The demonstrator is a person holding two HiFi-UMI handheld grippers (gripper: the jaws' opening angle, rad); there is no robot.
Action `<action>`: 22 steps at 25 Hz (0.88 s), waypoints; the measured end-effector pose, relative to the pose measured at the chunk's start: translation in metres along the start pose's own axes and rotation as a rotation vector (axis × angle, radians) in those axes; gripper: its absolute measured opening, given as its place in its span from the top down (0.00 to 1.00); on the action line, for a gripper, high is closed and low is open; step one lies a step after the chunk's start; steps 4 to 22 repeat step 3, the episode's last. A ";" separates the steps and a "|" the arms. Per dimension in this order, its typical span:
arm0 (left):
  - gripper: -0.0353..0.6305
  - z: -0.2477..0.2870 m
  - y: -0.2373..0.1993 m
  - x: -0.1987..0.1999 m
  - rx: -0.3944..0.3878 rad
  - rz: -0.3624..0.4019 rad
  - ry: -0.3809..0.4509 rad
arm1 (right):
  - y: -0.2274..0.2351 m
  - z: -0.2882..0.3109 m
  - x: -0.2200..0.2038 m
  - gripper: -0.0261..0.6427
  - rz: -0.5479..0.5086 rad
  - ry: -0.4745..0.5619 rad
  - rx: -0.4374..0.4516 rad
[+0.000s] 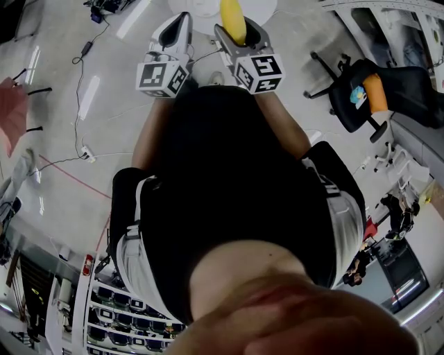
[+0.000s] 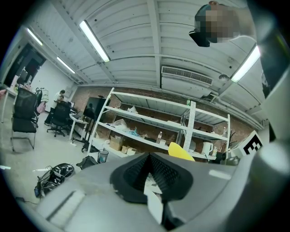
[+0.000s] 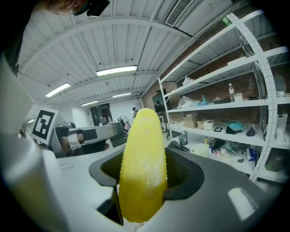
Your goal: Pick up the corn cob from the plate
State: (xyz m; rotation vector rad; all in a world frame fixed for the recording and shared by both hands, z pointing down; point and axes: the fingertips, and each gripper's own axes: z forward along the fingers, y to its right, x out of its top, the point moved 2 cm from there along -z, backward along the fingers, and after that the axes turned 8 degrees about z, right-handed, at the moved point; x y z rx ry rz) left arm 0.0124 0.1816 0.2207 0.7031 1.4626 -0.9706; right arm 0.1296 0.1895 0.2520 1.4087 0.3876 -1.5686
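Two grippers, one corn cob (image 1: pixel 232 17). Cob clamped between the right gripper (image 1: pixel 239 35) jaws at one o'clock. Left gripper (image 1: pixel 177 31) at eleven o'clock, jaws together, holding nothing.

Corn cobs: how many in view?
1. The corn cob is clamped in the right gripper, seen in all three views. More could lie out of frame.
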 end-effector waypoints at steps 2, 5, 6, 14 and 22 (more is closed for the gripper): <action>0.94 0.001 -0.002 0.001 -0.001 0.001 0.000 | -0.002 0.001 0.002 0.58 0.000 0.003 0.003; 0.94 0.002 -0.003 0.002 -0.001 0.002 0.000 | -0.002 0.002 0.003 0.58 0.000 0.004 0.004; 0.94 0.002 -0.003 0.002 -0.001 0.002 0.000 | -0.002 0.002 0.003 0.58 0.000 0.004 0.004; 0.94 0.002 -0.003 0.002 -0.001 0.002 0.000 | -0.002 0.002 0.003 0.58 0.000 0.004 0.004; 0.94 0.002 -0.003 0.002 -0.001 0.002 0.000 | -0.002 0.002 0.003 0.58 0.000 0.004 0.004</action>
